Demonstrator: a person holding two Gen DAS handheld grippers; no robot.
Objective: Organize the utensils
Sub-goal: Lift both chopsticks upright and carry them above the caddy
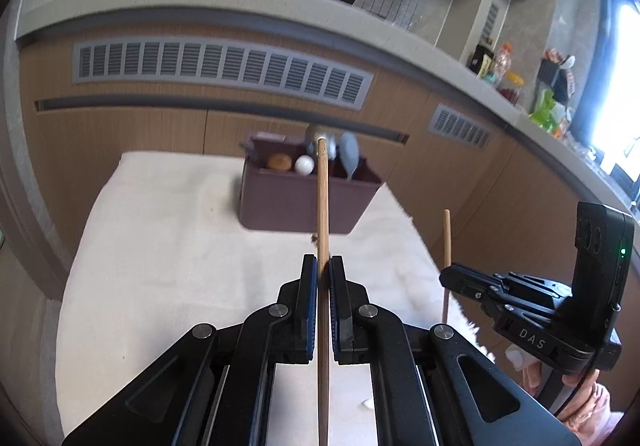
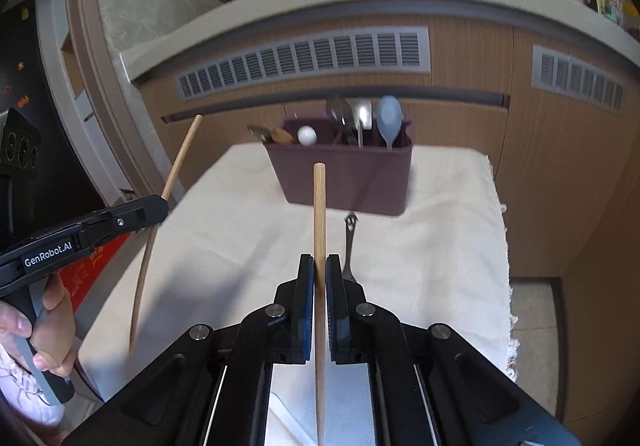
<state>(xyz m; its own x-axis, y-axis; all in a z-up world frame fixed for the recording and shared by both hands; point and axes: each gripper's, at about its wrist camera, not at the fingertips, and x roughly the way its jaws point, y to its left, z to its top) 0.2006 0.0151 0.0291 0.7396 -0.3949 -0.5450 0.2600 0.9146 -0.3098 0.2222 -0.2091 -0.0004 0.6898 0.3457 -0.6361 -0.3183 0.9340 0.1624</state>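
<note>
Wooden chopsticks, one per claw: left gripper clamped mid-shaft on left chopstick, right gripper likewise on right chopstick. Both airborne, short of maroon caddy. Probably light, stiff, smooth; could pivot. Gripping nearer centre advisable.

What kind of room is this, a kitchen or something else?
Probably a home kitchen or dining corner: a utensil holder with spoons stands on a cloth-covered table, and bottles and jars line the counter behind.

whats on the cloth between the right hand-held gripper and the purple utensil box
A metal fork lies on the white cloth, between the right hand-held gripper and the purple utensil box; the right wrist view shows it.
</note>
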